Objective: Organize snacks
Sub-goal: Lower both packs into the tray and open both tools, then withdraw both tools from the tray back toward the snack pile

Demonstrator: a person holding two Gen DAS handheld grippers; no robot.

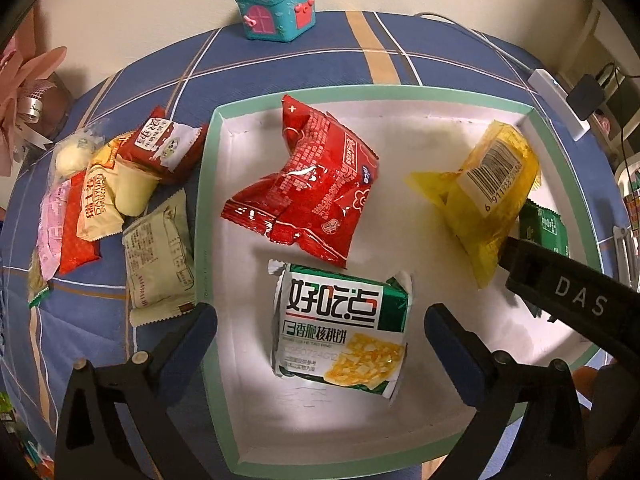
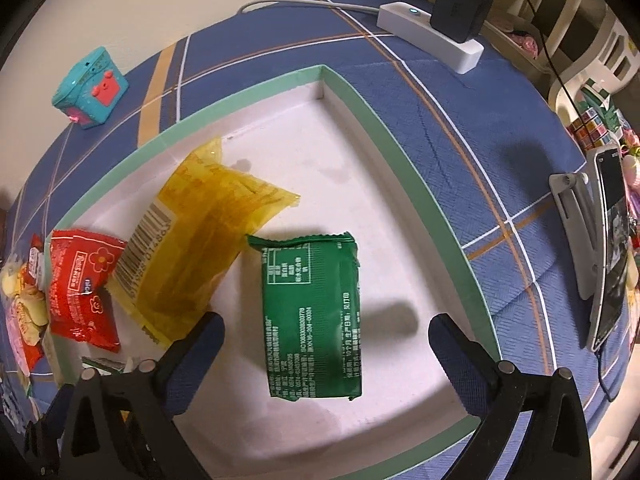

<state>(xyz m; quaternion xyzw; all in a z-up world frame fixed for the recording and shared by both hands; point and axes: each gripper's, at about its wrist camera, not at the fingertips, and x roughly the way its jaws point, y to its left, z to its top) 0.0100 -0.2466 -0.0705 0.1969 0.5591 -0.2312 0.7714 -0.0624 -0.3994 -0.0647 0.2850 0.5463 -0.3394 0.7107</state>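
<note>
A white box with a green rim (image 1: pixel 210 184) lies on the blue tablecloth. In it lie a red packet (image 1: pixel 312 184), a yellow packet (image 1: pixel 488 196), a green-and-white biscuit packet (image 1: pixel 340 328) and a dark green packet (image 2: pixel 312 316). My left gripper (image 1: pixel 320 344) is open, hovering over the biscuit packet. My right gripper (image 2: pixel 326 344) is open above the dark green packet; its body shows in the left wrist view (image 1: pixel 568 284). The box rim (image 2: pixel 420 184), yellow packet (image 2: pixel 188 248) and red packet (image 2: pixel 80 284) also show in the right wrist view. A pile of loose snacks (image 1: pixel 120 196) lies left of the box.
A teal toy house (image 1: pixel 276 8) stands at the table's back edge, also in the right wrist view (image 2: pixel 90 88). A white power strip with a black charger (image 2: pixel 440 28) lies at the back right. A phone on a stand (image 2: pixel 600 256) is at the right edge.
</note>
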